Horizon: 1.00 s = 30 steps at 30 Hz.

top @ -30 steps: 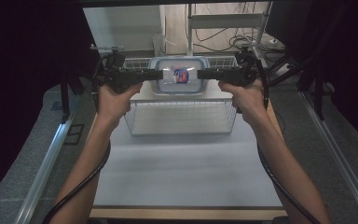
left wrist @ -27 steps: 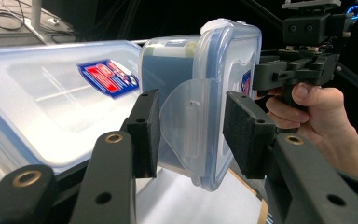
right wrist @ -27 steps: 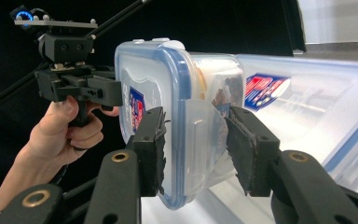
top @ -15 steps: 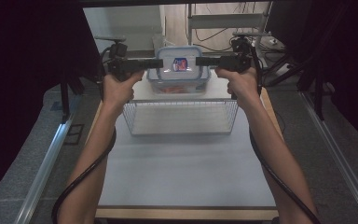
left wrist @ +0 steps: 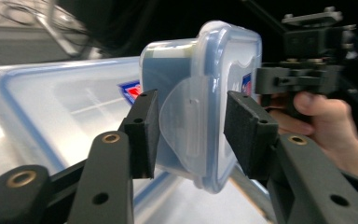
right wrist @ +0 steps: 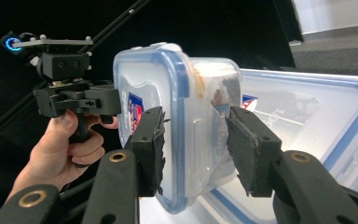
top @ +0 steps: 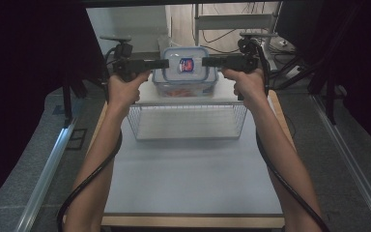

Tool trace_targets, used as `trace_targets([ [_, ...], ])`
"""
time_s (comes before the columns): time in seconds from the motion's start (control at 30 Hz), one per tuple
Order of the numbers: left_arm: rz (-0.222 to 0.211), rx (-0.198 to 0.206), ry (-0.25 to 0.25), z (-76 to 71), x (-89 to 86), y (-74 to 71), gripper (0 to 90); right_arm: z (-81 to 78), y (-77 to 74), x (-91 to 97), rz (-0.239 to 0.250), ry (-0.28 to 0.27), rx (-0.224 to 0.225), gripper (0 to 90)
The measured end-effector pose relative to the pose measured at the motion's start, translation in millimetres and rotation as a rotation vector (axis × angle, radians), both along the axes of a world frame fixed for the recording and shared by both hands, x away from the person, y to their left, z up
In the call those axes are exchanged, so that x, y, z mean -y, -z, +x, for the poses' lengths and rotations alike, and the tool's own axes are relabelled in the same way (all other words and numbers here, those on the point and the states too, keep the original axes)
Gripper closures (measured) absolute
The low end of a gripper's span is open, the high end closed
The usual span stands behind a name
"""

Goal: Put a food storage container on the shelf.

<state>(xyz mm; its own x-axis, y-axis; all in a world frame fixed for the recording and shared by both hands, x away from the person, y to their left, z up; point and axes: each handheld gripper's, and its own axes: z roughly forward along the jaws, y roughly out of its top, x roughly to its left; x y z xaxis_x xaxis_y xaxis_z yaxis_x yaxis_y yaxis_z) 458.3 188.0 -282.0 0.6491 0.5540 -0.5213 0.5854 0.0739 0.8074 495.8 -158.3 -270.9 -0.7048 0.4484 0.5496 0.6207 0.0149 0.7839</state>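
We hold the lidded container (top: 185, 71) up above the wire basket (top: 187, 121), left gripper (top: 160, 63) and right gripper (top: 209, 61) each clamped on an opposite end so it stays level and balanced.

Two clear lidded containers are seen: a small one (top: 185, 71) and a large one (left wrist: 51, 112). One wire basket (top: 188, 121) and two grippers are counted.
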Motion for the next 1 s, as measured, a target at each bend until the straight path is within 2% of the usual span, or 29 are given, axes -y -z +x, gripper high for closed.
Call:
trace_targets([
  [0.03, 0.027, 0.0, -0.008, 0.8, 2.2, -0.2, 55.4, 0.3, -0.7, -2.0, -0.023, 0.012, 0.009, 54.9],
  [0.13, 0.037, -0.006, -0.021, 1.8, 5.1, 0.4, 51.1, 1.0, -1.4, -4.6, -0.05, 0.027, 0.02, 51.9],
  [0.17, 0.046, -0.01, -0.033, 3.3, 7.1, 1.5, 50.3, 1.9, -1.8, -6.7, -0.066, 0.051, 0.03, 50.5],
  [0.3, 0.023, -0.019, -0.038, 5.3, 7.0, 3.5, 49.0, 3.6, -2.2, -7.3, -0.072, 0.072, 0.039, 50.4],
  [0.37, 0.017, -0.017, -0.045, 5.3, 7.1, 3.9, 46.5, 5.3, -2.3, -9.0, -0.1, 0.105, 0.064, 48.7],
  [0.43, 0.008, -0.011, -0.048, 5.0, 6.9, 3.5, 45.3, 5.6, -2.3, -9.6, -0.1, 0.114, 0.071, 48.8],
  [0.5, 0.014, 0.014, -0.06, 2.2, 7.1, 1.7, 41.9, 5.0, -3.2, -10.3, -0.115, 0.13, 0.092, 47.6],
  [0.53, 0.023, 0.048, -0.073, -1.6, 6.8, -0.4, 39.1, 1.6, -4.8, -11.0, -0.147, 0.151, 0.14, 47.6],
  [0.57, 0.023, 0.048, -0.073, -1.6, 6.8, -0.4, 38.8, 1.6, -4.8, -11.0, -0.147, 0.151, 0.14, 47.6],
  [0.6, 0.032, 0.07, -0.072, -5.1, 5.8, -1.8, 38.8, -1.3, -6.4, -11.1, -0.17, 0.159, 0.164, 48.1],
  [0.63, 0.034, 0.08, -0.074, -7.7, 5.4, -2.6, 39.7, -7.8, -9.9, -10.5, -0.207, 0.172, 0.218, 51.2],
  [0.67, 0.046, 0.101, -0.069, -10.8, 4.3, -3.4, 39.7, -7.8, -9.9, -10.5, -0.207, 0.172, 0.218, 51.2],
  [0.73, 0.077, 0.134, -0.067, -18.2, 3.3, -4.7, 45.0, -17.2, -14.4, -7.8, -0.221, 0.178, 0.268, 58.7],
  [0.77, 0.107, 0.166, -0.061, -27.0, 2.6, -4.8, 53.2, -25.6, -17.7, -5.8, -0.229, 0.173, 0.297, 67.9],
  [0.8, 0.107, 0.166, -0.061, -27.0, 2.6, -4.8, 59.1, -30.6, -18.4, -4.9, -0.236, 0.163, 0.309, 72.7],
  [0.83, 0.132, 0.203, -0.046, -36.1, 3.0, -3.3, 65.1, -36.3, -18.4, -4.8, -0.243, 0.151, 0.317, 77.4],
  [0.87, 0.147, 0.217, -0.039, -40.3, 4.3, -1.9, 71.0, -41.7, -17.3, -5.3, -0.258, 0.141, 0.335, 81.2],
  [0.9, 0.171, 0.235, -0.03, -43.6, 5.9, -0.2, 76.0, -47.2, -15.7, -6.6, -0.284, 0.138, 0.357, 84.9],
  [0.93, 0.171, 0.235, -0.03, -43.6, 5.9, -0.2, 80.6, -51.9, -13.3, -8.3, -0.308, 0.134, 0.378, 87.1],
  [0.97, 0.212, 0.254, -0.017, -47.4, 10.7, 4.3, 84.3, -55.7, -10.2, -10.2, -0.323, 0.121, 0.383, 88.9],
  [1.0, 0.212, 0.254, -0.017, -47.4, 10.7, 4.3, 87.2, -58.1, -6.5, -12.5, -0.329, 0.103, 0.38, 89.4],
])
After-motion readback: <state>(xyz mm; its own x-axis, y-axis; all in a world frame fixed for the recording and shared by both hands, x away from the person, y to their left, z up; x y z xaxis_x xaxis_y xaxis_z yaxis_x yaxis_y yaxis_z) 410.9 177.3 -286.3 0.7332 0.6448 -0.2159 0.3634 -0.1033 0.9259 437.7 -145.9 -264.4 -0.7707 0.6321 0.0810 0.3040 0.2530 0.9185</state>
